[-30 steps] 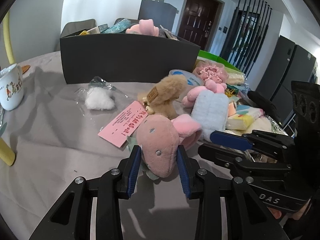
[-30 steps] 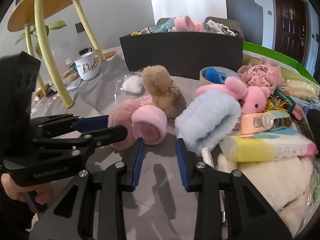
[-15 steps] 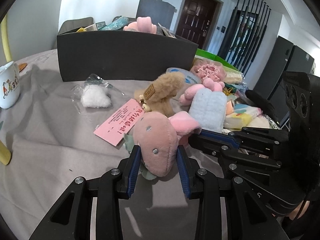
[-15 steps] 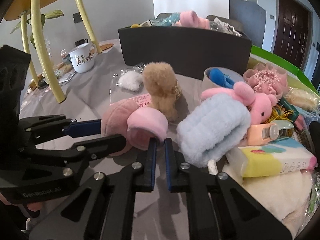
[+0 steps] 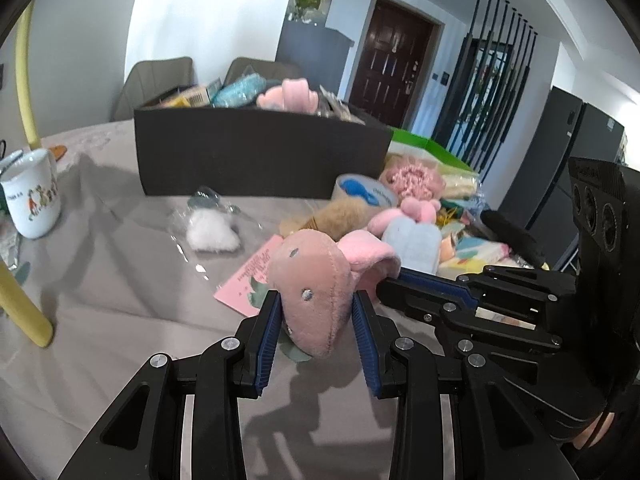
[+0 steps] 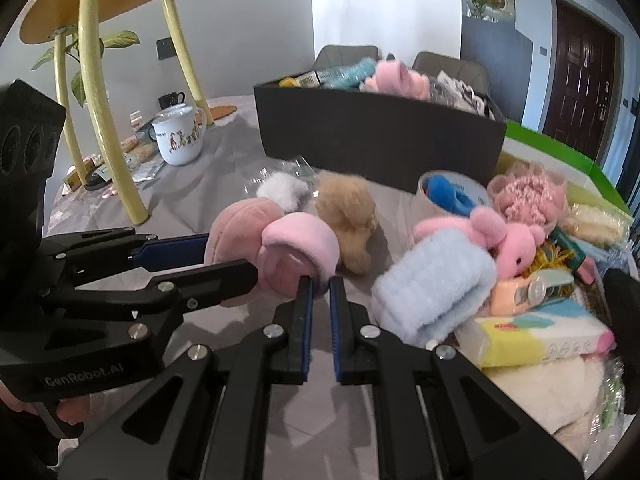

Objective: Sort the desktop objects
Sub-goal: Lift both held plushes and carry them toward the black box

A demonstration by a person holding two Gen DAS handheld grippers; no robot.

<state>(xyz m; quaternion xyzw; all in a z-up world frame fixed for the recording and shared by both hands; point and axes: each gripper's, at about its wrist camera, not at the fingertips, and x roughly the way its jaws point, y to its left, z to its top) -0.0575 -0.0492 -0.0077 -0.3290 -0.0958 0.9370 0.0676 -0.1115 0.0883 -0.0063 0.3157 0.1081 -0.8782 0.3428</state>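
The left gripper [image 5: 316, 330] is sitting low in the middle of the left wrist view, its blue pads clamping the sides of a dusty-pink strawberry plush [image 5: 310, 284], which is filling the centre of that frame. The right gripper [image 6: 320, 312], low in the centre of the right wrist view, is pinching the lighter pink cuff [image 6: 304, 246] that is joined to the same plush, with its jaws drawn nearly together on the cuff's lower edge. Both are hanging over a grey tablecloth [image 5: 120, 280] that is wrinkling toward the lower left of the left view, where a pink card [image 5: 250, 276] is lying flat just behind the plush. Farther up the frame a bagged white fluff [image 5: 212, 232] is lying on the cloth, and beyond it a black box [image 5: 260, 152], heaped with items, is standing across the upper middle. To the right a crowded pile is spreading out: a tan plush [image 6: 348, 216], a light blue fuzzy roll [image 6: 436, 288], a pink bunny [image 6: 508, 240], a tape roll [image 6: 452, 196] and a tissue pack [image 6: 536, 336], all pressing close together. A white mug [image 5: 34, 200] is standing at the left edge, near yellow stool legs [image 6: 104, 112] that are resting on the cloth. The widest bare cloth is lying in the left and lower left of both views. Behind the table, a dark door [image 5: 392, 76] and white walls are showing in the upper part of the frame.
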